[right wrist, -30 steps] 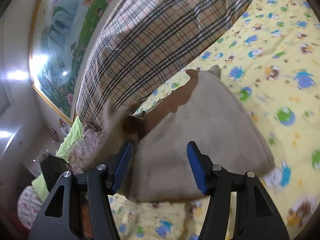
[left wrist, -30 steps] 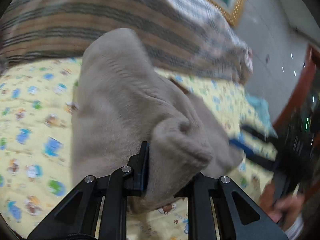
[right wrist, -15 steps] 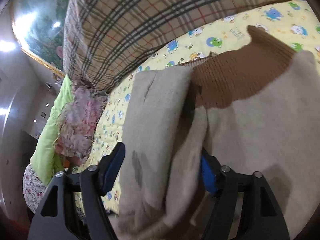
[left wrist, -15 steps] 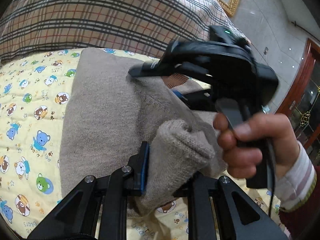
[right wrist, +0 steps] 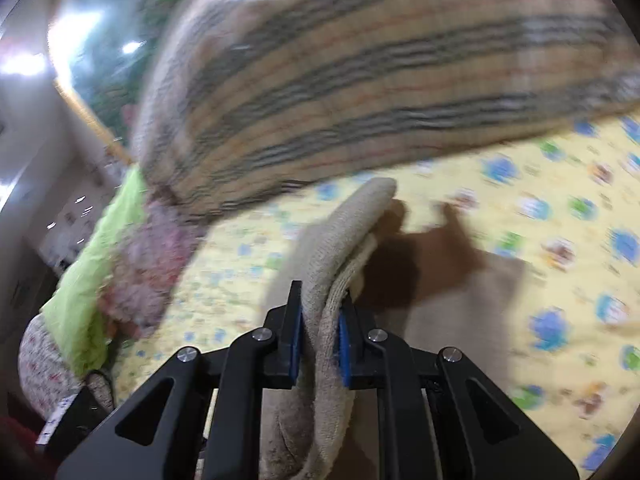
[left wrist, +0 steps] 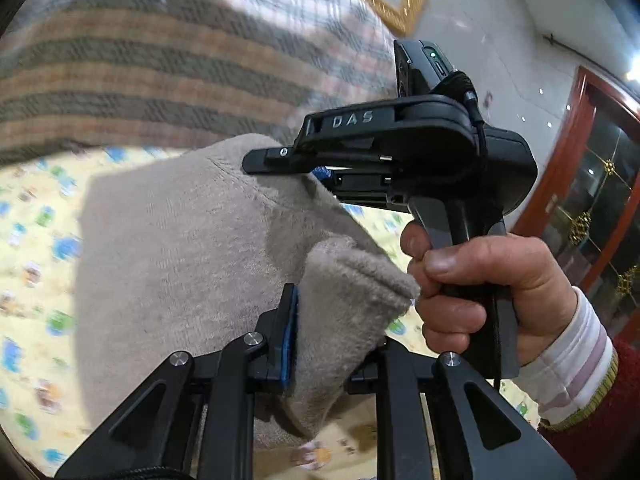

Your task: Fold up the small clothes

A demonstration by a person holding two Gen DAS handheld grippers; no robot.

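Note:
A small beige knit sweater (left wrist: pixel 180 240) with a brown collar (right wrist: pixel 440 256) lies partly lifted over the yellow cartoon-print bedsheet (right wrist: pixel 560 208). My left gripper (left wrist: pixel 332 344) is shut on a thick bunched fold of the sweater. My right gripper (right wrist: pixel 320 336) is shut on a doubled edge of the same sweater; in the left wrist view it (left wrist: pixel 320 168) shows held by a hand, its tip on the sweater's upper fold.
A plaid checked pillow (left wrist: pixel 160 60) lies behind the sweater, also in the right wrist view (right wrist: pixel 360 60). A green and pink floral cloth (right wrist: pixel 120 248) lies at the left. A wall, a framed picture and a wooden door (left wrist: pixel 592 184) stand to the right.
My right gripper came in over the sweater, then closed on its edge and lifted it. My left gripper kept its hold. Both views are now motion-blurred.

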